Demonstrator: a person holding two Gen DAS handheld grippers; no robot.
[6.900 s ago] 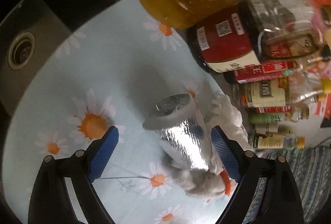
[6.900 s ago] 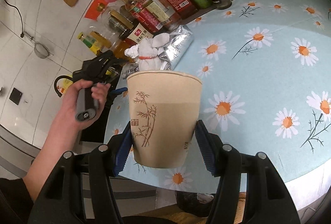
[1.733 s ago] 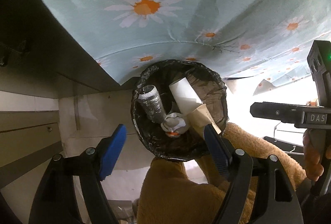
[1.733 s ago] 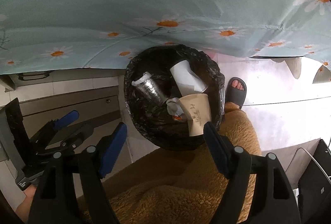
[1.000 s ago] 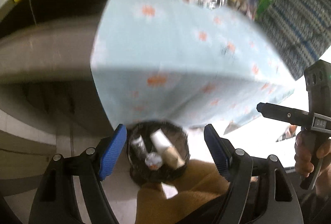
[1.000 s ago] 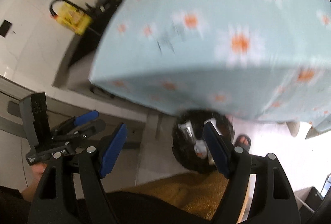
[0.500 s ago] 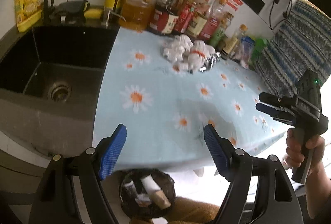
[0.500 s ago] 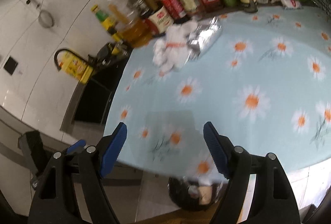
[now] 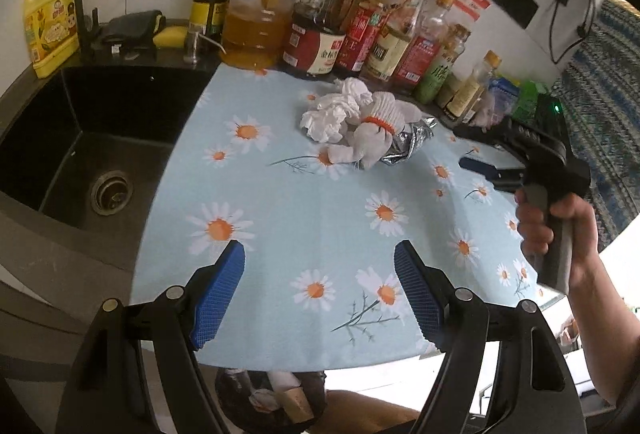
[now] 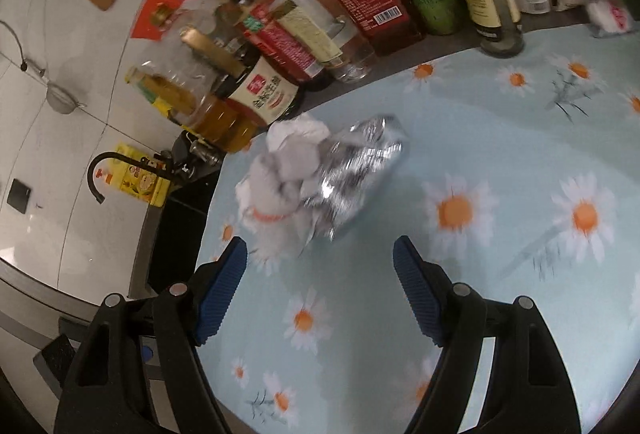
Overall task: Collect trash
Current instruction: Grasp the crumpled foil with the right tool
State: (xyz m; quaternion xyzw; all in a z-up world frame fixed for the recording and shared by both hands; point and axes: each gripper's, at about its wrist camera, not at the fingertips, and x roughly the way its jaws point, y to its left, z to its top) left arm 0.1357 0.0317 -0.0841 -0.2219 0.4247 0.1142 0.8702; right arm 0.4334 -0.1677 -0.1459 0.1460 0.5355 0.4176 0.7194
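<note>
Crinkled silver foil wrapper [image 10: 356, 173] and crumpled white tissue wads [image 9: 340, 109] lie touching near the counter's [image 9: 304, 218] back edge. Light, soft, compressible; I'd pinch the middle. My left tongs [image 9: 320, 294] and right tongs [image 10: 320, 282] gape wide, empty.

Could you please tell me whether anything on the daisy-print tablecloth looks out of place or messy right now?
Yes. A heap of crumpled white tissue, a white glove with an orange cuff band and a crinkled silver foil wrapper lies near the row of sauce bottles. It looks like leftover trash. Nothing appears spilled.
</note>
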